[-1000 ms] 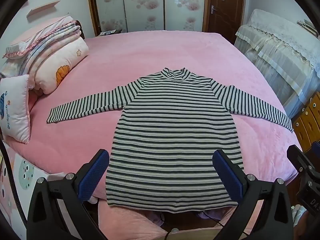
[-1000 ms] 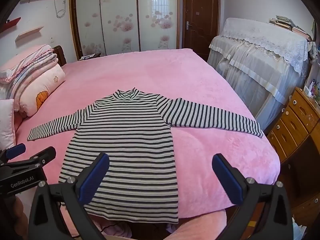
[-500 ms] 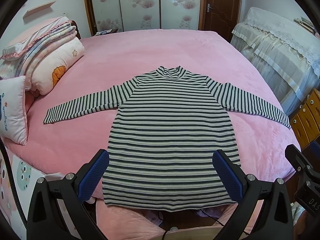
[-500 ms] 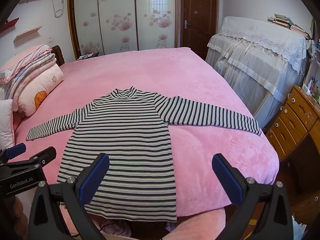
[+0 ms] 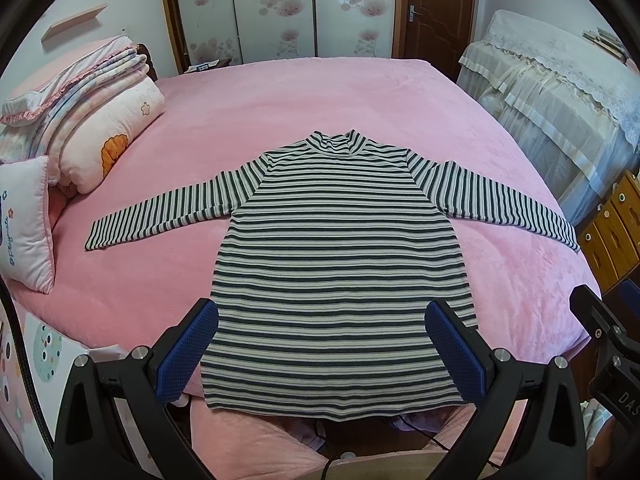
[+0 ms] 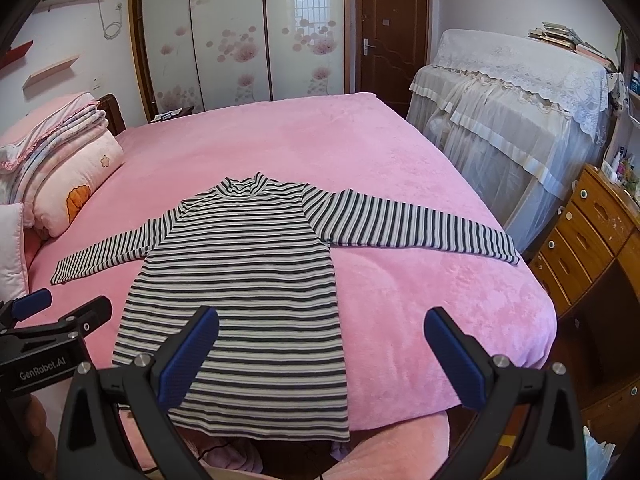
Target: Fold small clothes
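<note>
A black-and-white striped long-sleeved top [image 5: 336,264] [image 6: 248,280] lies flat, front up, on the pink bed [image 5: 304,104] [image 6: 400,296], sleeves spread to both sides, hem at the near edge. My left gripper [image 5: 322,336] hovers open above the hem, its blue pads [image 5: 188,350] straddling the top's lower body without touching it. My right gripper [image 6: 322,338] is open too, held over the top's lower right side and the bare blanket, nothing between its pads [image 6: 452,356]. The left gripper's body [image 6: 48,344] shows at the lower left of the right wrist view.
Stacked quilts and pillows [image 5: 80,128] fill the bed's left side. A lace-covered piece of furniture [image 6: 520,112] and a wooden drawer unit [image 6: 592,248] stand right of the bed. Sliding wardrobe doors [image 6: 232,36] and a brown door [image 6: 390,28] are behind.
Both grippers have drifted slightly; the top sits a little lower and more to the left in both views. Both stay open and the top has not moved on the bed.
</note>
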The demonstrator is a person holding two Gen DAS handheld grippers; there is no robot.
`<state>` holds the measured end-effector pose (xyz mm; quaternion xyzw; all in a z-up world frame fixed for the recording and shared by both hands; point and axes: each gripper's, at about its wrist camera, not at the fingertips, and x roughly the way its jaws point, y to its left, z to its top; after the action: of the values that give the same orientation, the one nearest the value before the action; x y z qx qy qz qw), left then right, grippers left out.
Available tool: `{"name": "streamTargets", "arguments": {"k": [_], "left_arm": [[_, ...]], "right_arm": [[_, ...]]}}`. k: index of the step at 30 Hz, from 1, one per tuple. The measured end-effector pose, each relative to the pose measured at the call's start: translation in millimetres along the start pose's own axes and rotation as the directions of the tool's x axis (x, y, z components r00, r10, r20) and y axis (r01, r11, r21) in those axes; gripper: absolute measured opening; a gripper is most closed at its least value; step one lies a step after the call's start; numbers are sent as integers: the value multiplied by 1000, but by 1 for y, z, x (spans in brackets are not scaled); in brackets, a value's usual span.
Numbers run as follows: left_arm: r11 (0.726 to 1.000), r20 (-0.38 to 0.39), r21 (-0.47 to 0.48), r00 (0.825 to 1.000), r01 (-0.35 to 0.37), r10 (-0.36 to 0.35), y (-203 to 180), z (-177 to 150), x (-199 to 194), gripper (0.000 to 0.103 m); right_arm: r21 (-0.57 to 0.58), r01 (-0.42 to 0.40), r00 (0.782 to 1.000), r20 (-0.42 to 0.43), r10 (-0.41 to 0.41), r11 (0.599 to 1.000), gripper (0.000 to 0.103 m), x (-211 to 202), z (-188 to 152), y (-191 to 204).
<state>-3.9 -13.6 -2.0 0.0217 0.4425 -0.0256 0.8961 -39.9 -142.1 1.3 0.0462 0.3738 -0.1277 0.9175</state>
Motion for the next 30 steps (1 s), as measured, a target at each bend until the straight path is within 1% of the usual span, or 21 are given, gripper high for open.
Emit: {"name": "streamTargets", "arguments": {"k": [18,30], "left_arm": [[1000,-6,19,1000,4,-4,-7,1,-1,103],[1000,-5,12,1000,1,-1,-8,2,-2,103]], "right_arm": [[0,-2,1000,-3,2,1000,103,-3,0,-4],[-7,-11,1000,-5,11,1000,103,-3,6,-1]]}}
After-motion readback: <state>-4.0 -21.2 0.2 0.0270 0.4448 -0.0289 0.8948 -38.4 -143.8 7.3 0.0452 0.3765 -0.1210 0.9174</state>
